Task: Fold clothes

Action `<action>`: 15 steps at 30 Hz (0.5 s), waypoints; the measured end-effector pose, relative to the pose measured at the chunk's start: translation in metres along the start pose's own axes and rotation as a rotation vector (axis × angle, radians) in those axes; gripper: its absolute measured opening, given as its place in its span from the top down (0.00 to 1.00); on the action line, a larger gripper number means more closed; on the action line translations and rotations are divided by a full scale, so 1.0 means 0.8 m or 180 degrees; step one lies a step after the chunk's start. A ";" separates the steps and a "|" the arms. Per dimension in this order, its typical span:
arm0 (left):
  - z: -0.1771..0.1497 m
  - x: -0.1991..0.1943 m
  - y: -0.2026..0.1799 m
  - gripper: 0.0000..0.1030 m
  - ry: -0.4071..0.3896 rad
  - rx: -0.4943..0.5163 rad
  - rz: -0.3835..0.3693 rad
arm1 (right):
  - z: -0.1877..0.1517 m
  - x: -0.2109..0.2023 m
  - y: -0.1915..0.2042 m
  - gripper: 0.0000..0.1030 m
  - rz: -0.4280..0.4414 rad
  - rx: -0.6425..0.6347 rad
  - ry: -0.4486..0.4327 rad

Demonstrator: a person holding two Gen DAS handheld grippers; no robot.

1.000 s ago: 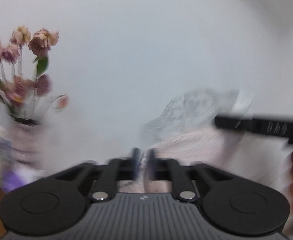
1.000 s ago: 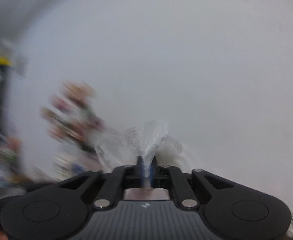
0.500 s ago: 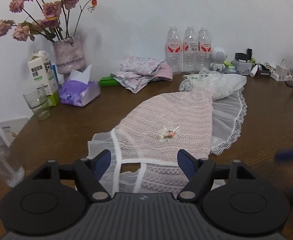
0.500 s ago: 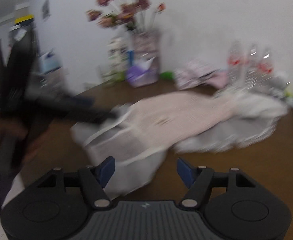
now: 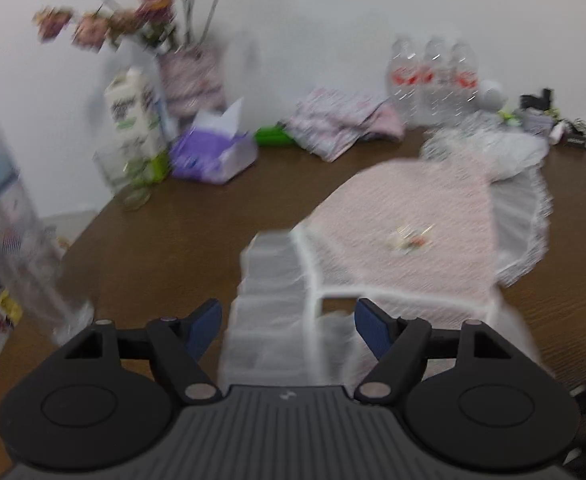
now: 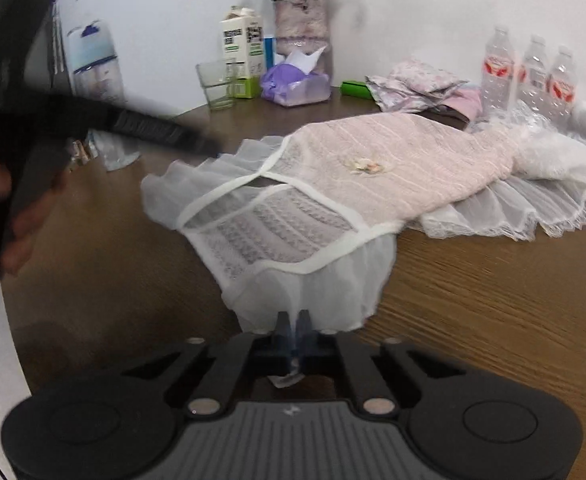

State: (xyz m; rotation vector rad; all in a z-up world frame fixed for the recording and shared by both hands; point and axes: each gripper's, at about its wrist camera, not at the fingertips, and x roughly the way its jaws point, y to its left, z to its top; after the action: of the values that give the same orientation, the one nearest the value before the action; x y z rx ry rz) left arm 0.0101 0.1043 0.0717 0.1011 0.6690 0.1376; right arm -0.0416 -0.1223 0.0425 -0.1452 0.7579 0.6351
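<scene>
Right wrist view shows the right gripper (image 6: 293, 322) with fingers pinched tight on the sheer near sleeve of the pink dress (image 6: 393, 160), whose long axis runs away across the desk (image 6: 493, 300). The left gripper (image 5: 287, 324) stands wide over the other sleeve.

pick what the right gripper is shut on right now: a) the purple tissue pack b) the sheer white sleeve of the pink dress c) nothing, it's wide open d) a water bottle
b: in the right wrist view the right gripper is closed, with the sheer white sleeve of the pink dress pinched between its pads and a bit of fabric poking out behind them.
</scene>
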 end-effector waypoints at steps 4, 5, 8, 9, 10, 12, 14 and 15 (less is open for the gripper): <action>-0.041 0.001 0.022 0.36 0.0258 -0.0143 -0.0159 | -0.026 -0.051 -0.040 1.00 -0.0227 -0.0026 0.0262; -0.052 -0.002 0.027 0.38 0.0322 -0.0177 -0.0224 | -0.036 -0.069 -0.049 1.00 -0.0307 -0.0065 0.0356; -0.091 -0.047 0.018 0.38 0.0386 -0.0189 -0.0840 | -0.067 -0.127 -0.078 0.91 -0.0533 -0.0046 0.0481; -0.101 -0.062 0.011 0.35 0.0372 -0.0210 -0.0951 | -0.077 -0.147 -0.088 0.82 -0.0582 0.0017 0.0431; -0.106 -0.070 0.003 0.31 0.0386 -0.0176 -0.1022 | -0.085 -0.164 -0.097 0.73 -0.0551 0.0111 0.0303; -0.110 -0.082 -0.017 0.31 0.0414 -0.0184 -0.1151 | -0.094 -0.176 -0.108 0.41 -0.0492 0.0291 0.0147; -0.111 -0.089 -0.038 0.31 0.0510 -0.0153 -0.1349 | -0.100 -0.177 -0.112 0.44 -0.0512 0.0345 0.0087; -0.113 -0.093 -0.049 0.30 0.0532 -0.0105 -0.1437 | -0.103 -0.176 -0.112 0.44 -0.0539 0.0330 0.0092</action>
State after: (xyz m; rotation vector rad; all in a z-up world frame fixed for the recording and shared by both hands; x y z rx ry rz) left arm -0.1006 0.0585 0.0414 -0.0953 0.8400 -0.2801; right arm -0.1153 -0.2909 0.0694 -0.1223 0.7954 0.4328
